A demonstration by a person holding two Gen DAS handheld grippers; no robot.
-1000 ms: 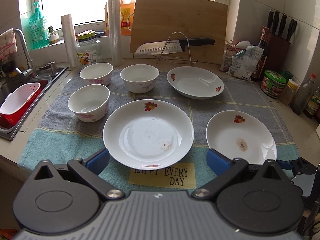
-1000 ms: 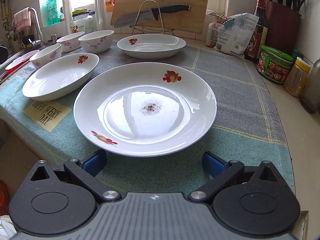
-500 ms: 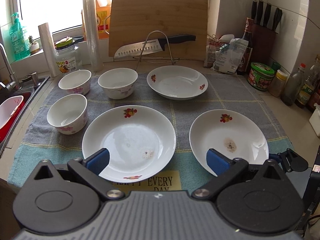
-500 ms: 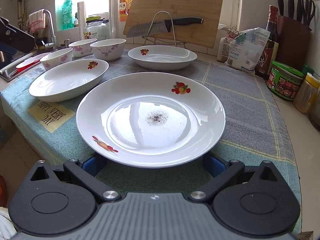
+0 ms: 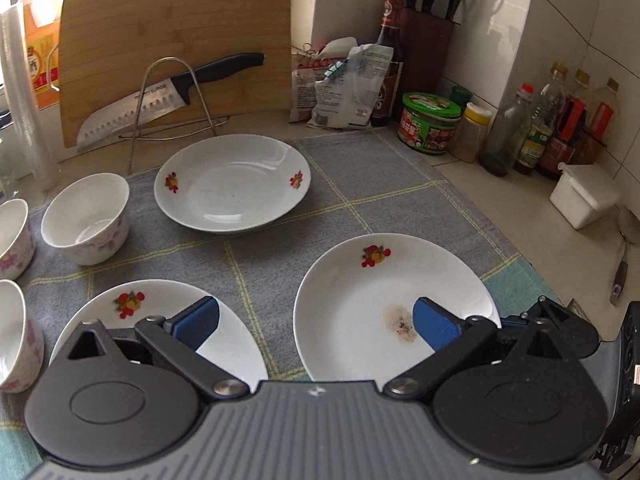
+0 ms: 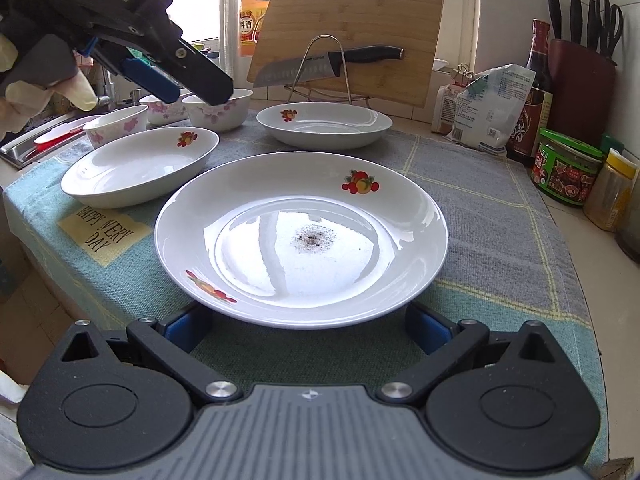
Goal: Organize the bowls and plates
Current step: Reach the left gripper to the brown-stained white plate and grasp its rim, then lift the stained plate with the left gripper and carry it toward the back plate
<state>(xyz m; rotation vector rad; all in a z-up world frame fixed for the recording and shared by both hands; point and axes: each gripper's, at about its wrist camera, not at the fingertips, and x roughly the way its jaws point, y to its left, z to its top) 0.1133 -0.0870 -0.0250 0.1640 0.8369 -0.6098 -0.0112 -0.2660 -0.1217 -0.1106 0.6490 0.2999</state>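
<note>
Three white plates with fruit prints lie on a towel. The near right plate [image 5: 384, 300] [image 6: 300, 236] has a dark speck stain in its middle. The near left plate [image 5: 132, 320] [image 6: 136, 168] and the far plate [image 5: 232, 188] [image 6: 324, 124] are apart from it. Three white floral bowls [image 5: 86, 220] [image 6: 218, 110] stand at the left. My left gripper [image 5: 316, 324] is open, hovering above the gap between the two near plates; it also shows in the right wrist view [image 6: 176, 84]. My right gripper [image 6: 308, 330] is open, its blue pads [image 6: 426, 330] low on either side of the stained plate's near rim.
A cutting board [image 5: 176, 44], a knife on a wire stand [image 5: 168, 96], bags [image 5: 344, 84], jars [image 5: 430, 122], bottles [image 5: 560, 120] and a knife block [image 5: 424, 36] line the back and right. A sink [image 6: 44, 140] is at the left. The towel [image 6: 480, 208] hangs over the counter's front edge.
My left gripper has swung right and lifted, now over the gap between the near plates. My right gripper has moved forward, its pads sliding in beside the stained plate's near rim.
</note>
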